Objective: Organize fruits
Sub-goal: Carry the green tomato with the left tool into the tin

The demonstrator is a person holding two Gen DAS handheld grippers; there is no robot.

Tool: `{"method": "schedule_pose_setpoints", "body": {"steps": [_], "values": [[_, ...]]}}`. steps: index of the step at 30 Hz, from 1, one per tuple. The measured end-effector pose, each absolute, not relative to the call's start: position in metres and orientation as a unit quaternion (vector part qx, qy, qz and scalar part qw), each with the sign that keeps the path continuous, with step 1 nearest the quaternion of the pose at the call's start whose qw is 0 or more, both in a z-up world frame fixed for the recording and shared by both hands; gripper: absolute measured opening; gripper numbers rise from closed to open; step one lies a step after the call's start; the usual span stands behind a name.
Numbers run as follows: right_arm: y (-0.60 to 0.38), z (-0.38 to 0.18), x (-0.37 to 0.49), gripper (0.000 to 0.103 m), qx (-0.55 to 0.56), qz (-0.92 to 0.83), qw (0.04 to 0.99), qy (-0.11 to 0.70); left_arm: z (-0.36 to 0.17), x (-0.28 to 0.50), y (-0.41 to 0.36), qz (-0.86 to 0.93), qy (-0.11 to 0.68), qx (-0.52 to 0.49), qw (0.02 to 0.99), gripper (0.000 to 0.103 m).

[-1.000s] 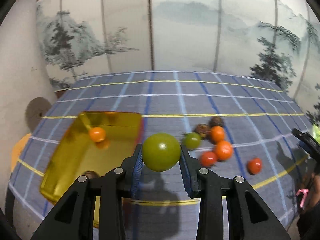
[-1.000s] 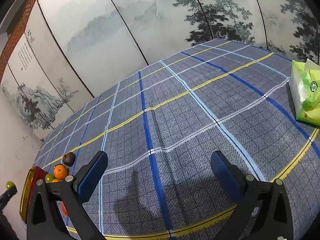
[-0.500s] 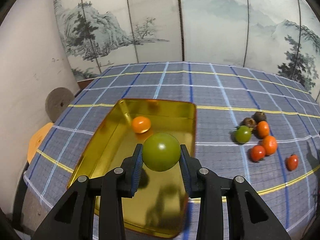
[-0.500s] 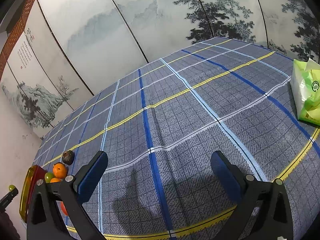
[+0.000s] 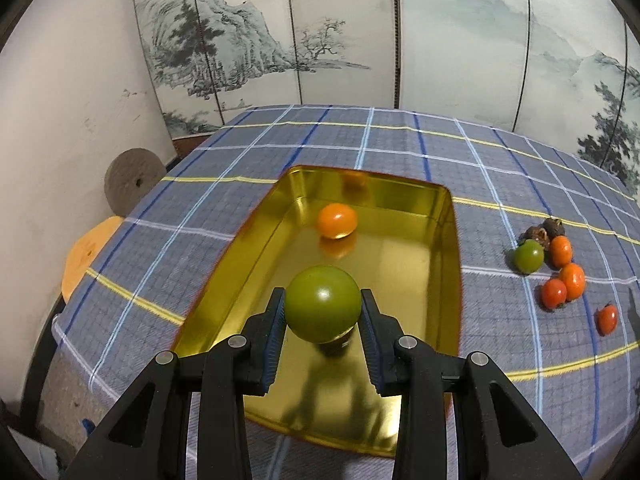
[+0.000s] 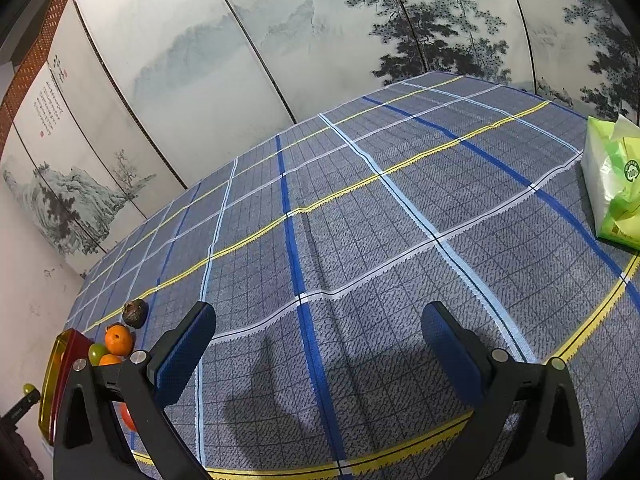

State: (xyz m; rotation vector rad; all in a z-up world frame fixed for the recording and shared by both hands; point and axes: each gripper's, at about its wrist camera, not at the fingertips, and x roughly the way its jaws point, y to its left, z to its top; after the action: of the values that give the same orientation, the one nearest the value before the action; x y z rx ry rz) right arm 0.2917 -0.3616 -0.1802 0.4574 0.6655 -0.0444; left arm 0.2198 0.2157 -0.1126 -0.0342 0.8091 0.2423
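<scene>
Fruits are only partly sorted. At the left of the left wrist view, the gold tray [image 5: 450, 240] lies on the plaid tablecloth [image 5: 360, 140] with one orange fruit [image 5: 337, 220] resting on its floor. Nearer the camera, the left gripper [image 5: 322, 312] hangs over the tray's near half, its pads closed against both sides of a green fruit [image 5: 322, 303], which seems not yet set down. Further right, a cluster waits on the cloth well apart from the tray: a smaller green fruit [image 5: 528, 256], several orange and red ones [image 5: 572, 280], and two dark brown pieces [image 5: 554, 227]. So most of the sorting appears to be left. In the right wrist view, the right gripper [image 6: 318, 344] stands wide open over bare cloth, holding nothing.
</scene>
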Motion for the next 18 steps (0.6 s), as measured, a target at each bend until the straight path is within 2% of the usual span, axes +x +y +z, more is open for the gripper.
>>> {"method": "schedule_pose_setpoints", "body": {"steps": [18], "values": [[-0.361, -0.181, 0.291, 0.103, 0.223, -0.022, 0.919, 0.325, -0.144, 0.222, 0.237, 0.15, 0.423, -0.017, 0.894, 0.036]]}}
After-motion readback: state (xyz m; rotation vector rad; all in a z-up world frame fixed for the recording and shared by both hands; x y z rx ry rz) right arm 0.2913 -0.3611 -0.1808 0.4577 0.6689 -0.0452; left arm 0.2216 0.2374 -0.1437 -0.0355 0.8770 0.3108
